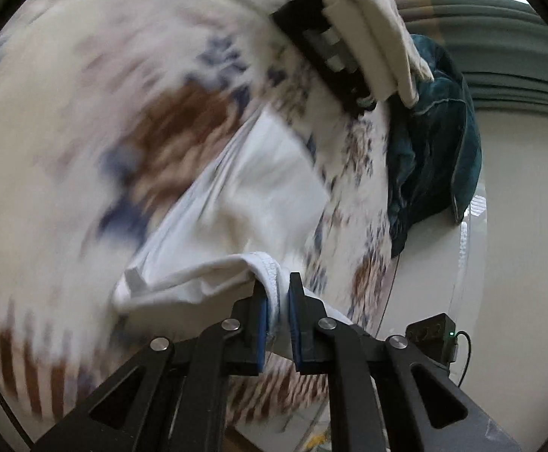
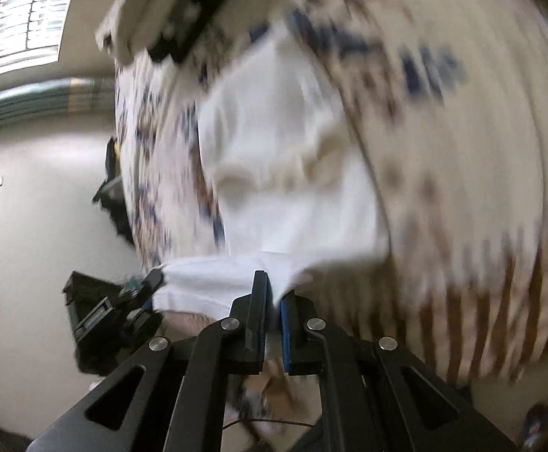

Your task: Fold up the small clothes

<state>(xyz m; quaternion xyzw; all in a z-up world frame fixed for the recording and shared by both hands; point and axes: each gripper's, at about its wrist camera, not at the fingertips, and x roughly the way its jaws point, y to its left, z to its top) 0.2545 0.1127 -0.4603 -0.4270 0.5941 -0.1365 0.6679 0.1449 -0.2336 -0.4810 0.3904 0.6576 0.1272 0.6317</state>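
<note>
Patterned bedspread [image 1: 66,143] fills the frame behind, blurred; teal pillow [image 1: 432,143] upper right, a black crate [image 1: 322,56] of folded whites (top centre). My left gripper [image 1: 277,324] pinches the white garment [image 1: 243,203] hem; right gripper [image 2: 274,312] clamps the other edge. Garment centre frame, long axis running up-frame.

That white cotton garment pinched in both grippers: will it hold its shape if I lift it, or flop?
The white cotton garment will likely flop: it sags and creases between the left gripper and right gripper. Probably light, since thin edge pinches hold it.
</note>
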